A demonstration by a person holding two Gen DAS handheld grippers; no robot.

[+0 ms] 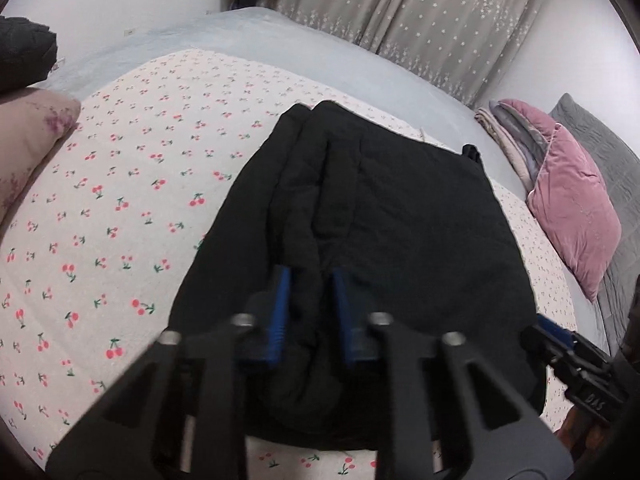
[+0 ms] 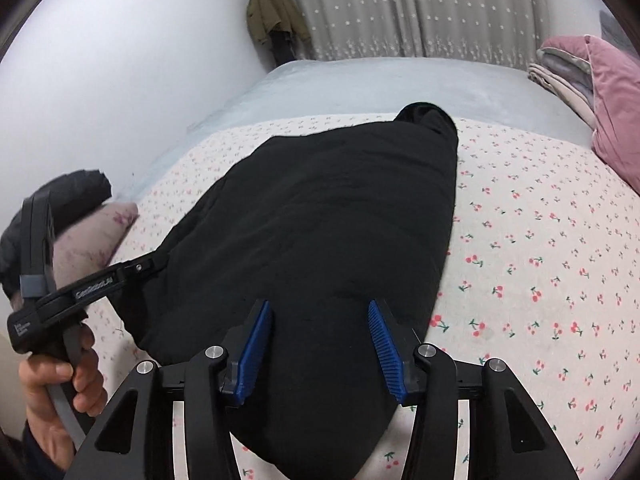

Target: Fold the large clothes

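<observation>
A large black padded garment (image 1: pixel 380 220) lies folded lengthwise on the cherry-print sheet (image 1: pixel 120 200); it also shows in the right wrist view (image 2: pixel 320 220). My left gripper (image 1: pixel 310 276) is over its near left part, its blue pads narrowly apart around a raised ridge of the cloth. In the right wrist view it (image 2: pixel 160 262) touches the garment's left edge. My right gripper (image 2: pixel 320 308) is open and empty, just above the garment's near end; it shows in the left wrist view (image 1: pixel 544 326) at the garment's right edge.
A pink pillow (image 1: pixel 576 216) and folded blankets (image 1: pixel 516 136) lie on the right of the bed. A floral pillow (image 1: pixel 32 140) and a dark bundle (image 1: pixel 24 52) lie on the left. The wall and grey curtains (image 1: pixel 420 12) stand behind the bed.
</observation>
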